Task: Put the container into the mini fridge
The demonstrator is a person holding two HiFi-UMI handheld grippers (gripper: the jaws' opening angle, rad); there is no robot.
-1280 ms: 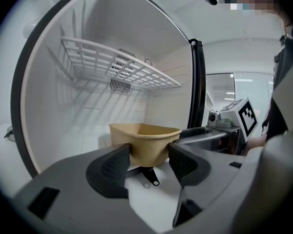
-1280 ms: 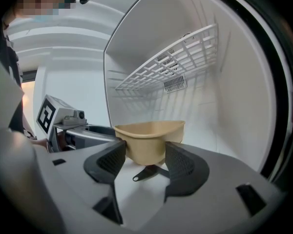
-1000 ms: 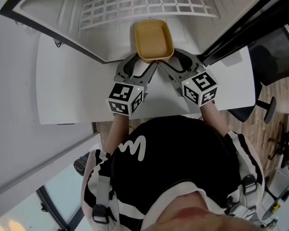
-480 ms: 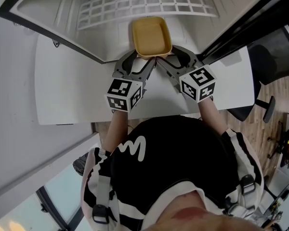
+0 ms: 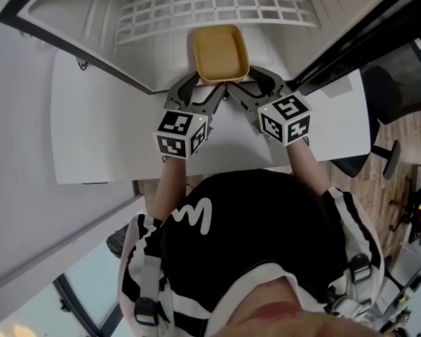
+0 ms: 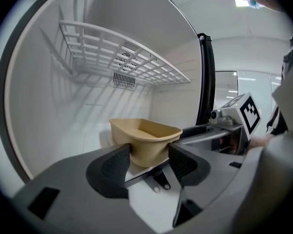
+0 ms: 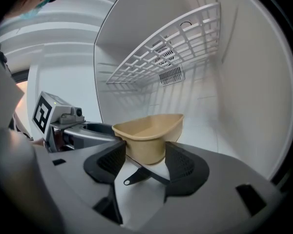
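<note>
White plastic lines the open mini fridge [image 5: 77, 20]. Only the two gripper views show its wire shelf [image 6: 132, 57] from below. The tan container [image 5: 220, 53] is low inside, near the front opening. The left tongs [image 6: 149, 152] and the right tongs [image 7: 145, 152] each pinch its near end.

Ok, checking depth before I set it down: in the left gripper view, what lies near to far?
Left gripper → container → vent grille on the fridge's back wall.
</note>
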